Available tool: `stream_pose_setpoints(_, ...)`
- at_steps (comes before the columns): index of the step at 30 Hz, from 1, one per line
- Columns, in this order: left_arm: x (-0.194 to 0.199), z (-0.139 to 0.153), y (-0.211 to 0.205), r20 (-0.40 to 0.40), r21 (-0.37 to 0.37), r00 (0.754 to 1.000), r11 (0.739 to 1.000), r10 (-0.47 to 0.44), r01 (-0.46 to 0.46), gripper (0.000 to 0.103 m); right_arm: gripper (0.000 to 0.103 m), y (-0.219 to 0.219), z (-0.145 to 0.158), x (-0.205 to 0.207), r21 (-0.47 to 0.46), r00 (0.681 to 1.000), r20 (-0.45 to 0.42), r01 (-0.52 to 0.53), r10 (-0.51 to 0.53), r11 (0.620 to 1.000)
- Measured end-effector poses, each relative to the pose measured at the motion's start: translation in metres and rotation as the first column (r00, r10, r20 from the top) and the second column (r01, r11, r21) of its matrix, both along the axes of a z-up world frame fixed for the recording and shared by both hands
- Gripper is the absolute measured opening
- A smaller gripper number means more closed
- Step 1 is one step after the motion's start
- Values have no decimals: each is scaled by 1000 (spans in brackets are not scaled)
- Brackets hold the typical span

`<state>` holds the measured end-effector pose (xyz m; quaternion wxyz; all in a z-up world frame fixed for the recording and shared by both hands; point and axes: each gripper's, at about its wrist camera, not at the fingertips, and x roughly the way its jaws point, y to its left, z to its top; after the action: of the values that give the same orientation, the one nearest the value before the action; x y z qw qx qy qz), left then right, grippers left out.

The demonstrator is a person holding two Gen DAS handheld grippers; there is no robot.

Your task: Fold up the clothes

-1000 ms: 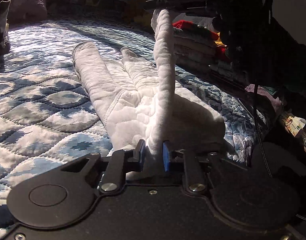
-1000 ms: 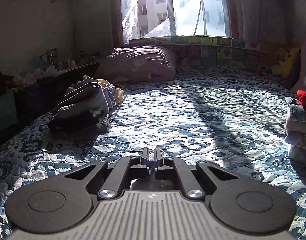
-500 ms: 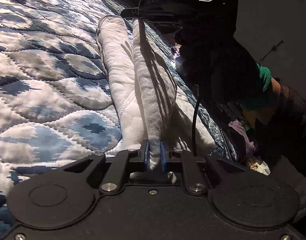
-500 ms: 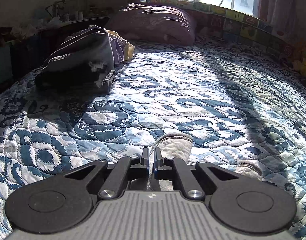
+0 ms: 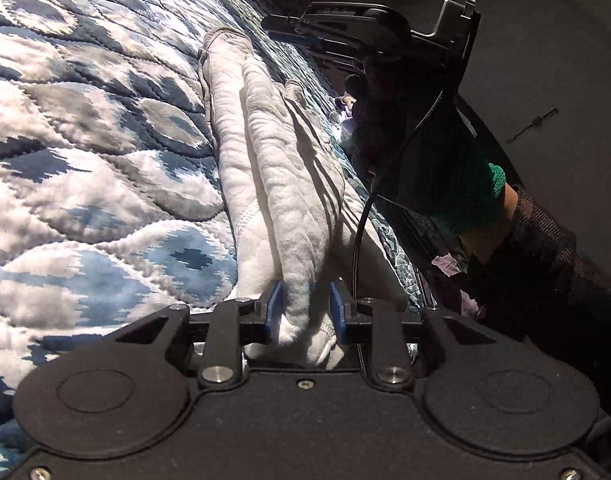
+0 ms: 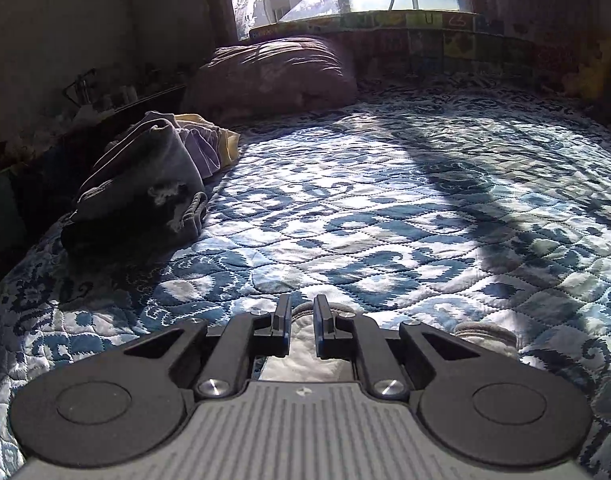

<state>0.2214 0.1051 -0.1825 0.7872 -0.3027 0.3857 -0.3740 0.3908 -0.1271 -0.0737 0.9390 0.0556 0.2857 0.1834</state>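
White fleecy trousers [image 5: 281,168] lie lengthwise on the blue-and-white quilt [image 5: 97,168], one leg folded over the other. My left gripper [image 5: 305,308] stands open at the waist end, and the thick fold lies loose between its blue pads [image 5: 274,308]. At the far cuff end a gloved hand with a green cuff [image 5: 481,184] holds my right gripper [image 5: 289,26]. In the right wrist view my right gripper [image 6: 302,320] is open just above a leg cuff [image 6: 305,326]. A second cuff [image 6: 485,334] lies to its right.
A heap of grey, lilac and yellow clothes [image 6: 145,184] sits at the quilt's left side, with a mauve pillow [image 6: 273,72] behind it under the window. The bed's edge [image 5: 389,240] runs just right of the trousers, with a dark drop beyond.
Both grippers lowered the lifted trouser leg onto the other leg. Both then opened and let the cloth go. The left view has swung down close to the quilt.
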Motion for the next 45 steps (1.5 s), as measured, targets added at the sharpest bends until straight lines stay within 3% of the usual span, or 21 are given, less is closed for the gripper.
stream_pose_setpoints(1,-1,4,6,16,3,1000,1000,23,-23,47,14,-9,7,-8,7,1000,22,10,-11,1000)
stream_pose_setpoints(4,0,10,22,43,-5,992,993,120,-119,47,14,-35,22,-44,2,996,93,9,-10,1000)
stream_pose_setpoints(6,9,17,27,75,-18,981,984,179,-178,47,14,-39,22,-70,-56,992,123,-19,25,998)
stream_pose_setpoints(12,51,28,5,113,27,962,967,250,-254,47,15,-29,-9,-138,-228,980,134,-118,151,966)
stream_pose_setpoints(15,76,31,-11,122,60,953,957,276,-285,47,27,-17,-25,-158,-250,975,118,-155,189,956)
stream_pose_setpoints(20,111,26,-27,117,91,956,956,269,-280,41,31,-4,-37,-167,-259,969,127,-172,210,950)
stream_pose_setpoints(22,117,27,-36,151,154,961,954,233,-256,20,39,0,-40,-165,-261,967,129,-182,221,948)
stream_pose_setpoints(24,121,27,-39,183,191,962,953,202,-237,6,42,3,-43,-164,-268,963,135,-192,234,944)
stream_pose_setpoints(26,115,32,-32,245,116,940,956,237,-271,5,44,7,-46,-165,-287,956,150,-203,254,936)
stream_pose_setpoints(28,109,35,-24,290,22,913,952,287,-306,5,54,14,-51,-165,-355,951,150,-205,272,912)
stream_pose_setpoints(31,118,18,-39,232,185,934,930,273,-317,5,55,25,-67,-160,-479,949,95,-222,302,849)
stream_pose_setpoints(39,119,19,-37,193,213,948,932,255,-294,6,53,26,-56,-173,-446,935,141,-235,327,864)
stream_pose_setpoints(42,109,32,-34,246,248,937,918,249,-309,20,53,25,-63,-172,-454,938,108,-248,329,856)
stream_pose_setpoints(45,90,47,-31,338,229,919,930,201,-288,20,52,21,-58,-175,-433,941,117,-240,318,869)
